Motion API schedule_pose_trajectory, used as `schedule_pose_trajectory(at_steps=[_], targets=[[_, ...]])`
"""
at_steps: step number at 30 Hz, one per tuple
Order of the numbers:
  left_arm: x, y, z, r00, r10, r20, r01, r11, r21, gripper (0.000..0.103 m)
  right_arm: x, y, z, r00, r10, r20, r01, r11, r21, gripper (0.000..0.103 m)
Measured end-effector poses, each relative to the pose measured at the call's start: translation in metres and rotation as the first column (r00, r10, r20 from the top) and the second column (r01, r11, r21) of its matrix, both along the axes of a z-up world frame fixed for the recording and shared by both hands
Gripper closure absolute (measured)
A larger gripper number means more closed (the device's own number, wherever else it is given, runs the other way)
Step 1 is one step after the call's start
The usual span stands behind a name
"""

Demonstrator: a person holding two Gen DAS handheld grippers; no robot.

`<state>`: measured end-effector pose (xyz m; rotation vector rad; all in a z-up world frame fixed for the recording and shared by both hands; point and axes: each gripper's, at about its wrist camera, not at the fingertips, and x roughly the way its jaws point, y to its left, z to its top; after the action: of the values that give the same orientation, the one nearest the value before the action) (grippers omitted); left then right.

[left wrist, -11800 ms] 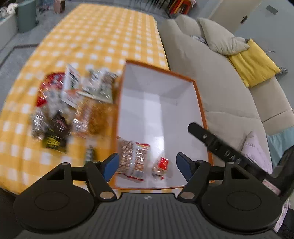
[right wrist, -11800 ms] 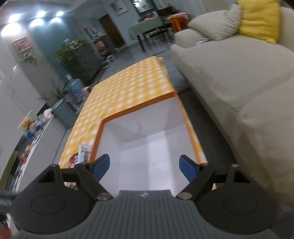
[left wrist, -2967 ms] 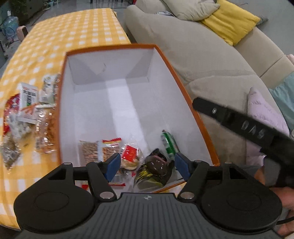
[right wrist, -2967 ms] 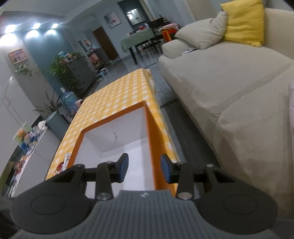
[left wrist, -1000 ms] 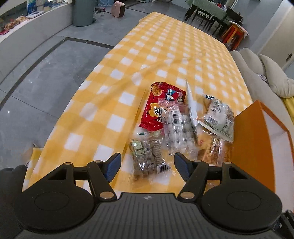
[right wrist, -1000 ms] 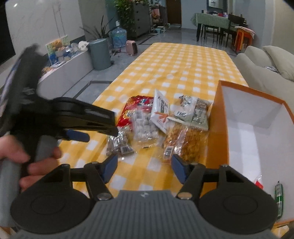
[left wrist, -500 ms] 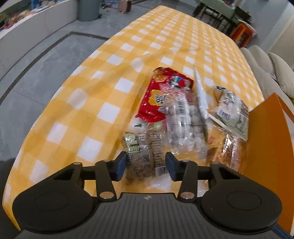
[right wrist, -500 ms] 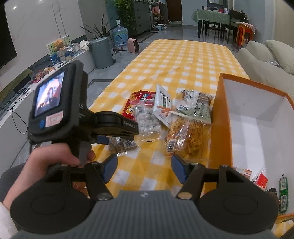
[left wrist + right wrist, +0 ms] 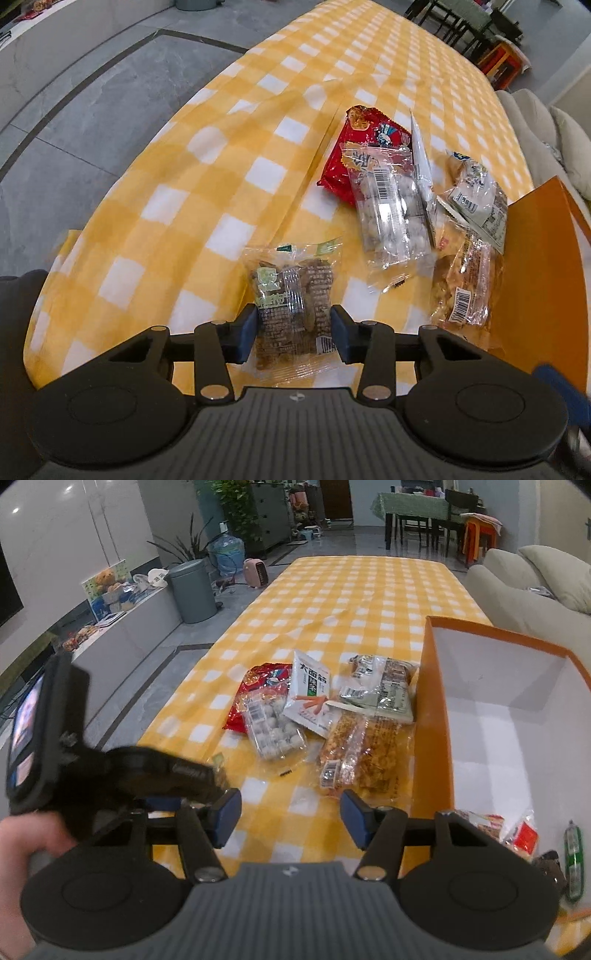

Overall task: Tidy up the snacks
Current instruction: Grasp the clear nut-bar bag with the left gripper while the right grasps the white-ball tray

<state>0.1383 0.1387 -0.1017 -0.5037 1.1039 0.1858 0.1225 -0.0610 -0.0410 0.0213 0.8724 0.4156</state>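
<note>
The left gripper (image 9: 294, 334) has its jaws pressed against both sides of a clear packet of brown snacks (image 9: 293, 308) lying on the checked desk (image 9: 207, 155). The right gripper (image 9: 290, 821) hovers with jaws wide apart beside the orange box (image 9: 432, 720).

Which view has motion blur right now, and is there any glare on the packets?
Right wrist view: the left gripper and the hand holding it are smeared by motion; table and snacks are sharp. Left wrist view: mostly sharp, with glare streaks on the clear packet of white balls; the brown snack packet between the blue pads reads clearly. Both views show strong fisheye bending at the edges.
</note>
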Motion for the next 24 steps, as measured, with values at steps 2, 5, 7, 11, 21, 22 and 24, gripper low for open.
schedule_pose_trajectory(at_steps=[2,5,7,11,21,22,24], targets=[[-0.002,0.003,-0.002,1.0,0.011,0.013,-0.011,1.0,-0.024,0.055,0.005,0.003,-0.002,1.0,0.01,0.007,-0.01,1.0,-0.002,0.045],[-0.001,0.006,-0.002,1.0,0.015,0.006,-0.015,0.999,-0.041,0.055,0.014,0.007,-0.003,1.0,0.027,0.016,-0.027,0.999,0.032,0.045],[0.0,0.006,-0.002,1.0,0.007,0.006,-0.007,0.999,-0.04,0.055,0.021,0.013,-0.006,0.998,0.059,0.022,-0.06,0.997,0.043,0.044],[-0.001,0.012,-0.002,1.0,0.025,-0.005,-0.026,0.997,-0.069,0.055,0.045,0.028,-0.018,0.991,0.132,0.011,-0.133,0.991,0.02,0.043],[0.004,0.031,-0.005,0.992,0.116,-0.044,-0.121,0.981,-0.149,0.059,0.096,0.052,-0.058,0.995,0.099,-0.029,-0.1,0.994,-0.054,0.019],[0.005,0.031,-0.005,0.992,0.114,-0.048,-0.12,0.981,-0.153,0.059,0.101,0.054,-0.063,0.995,0.087,-0.037,-0.09,0.994,-0.068,0.017],[0.005,0.031,-0.005,0.992,0.114,-0.05,-0.121,0.98,-0.159,0.059,0.103,0.06,-0.068,0.994,0.11,-0.005,-0.11,0.99,-0.085,0.019]])
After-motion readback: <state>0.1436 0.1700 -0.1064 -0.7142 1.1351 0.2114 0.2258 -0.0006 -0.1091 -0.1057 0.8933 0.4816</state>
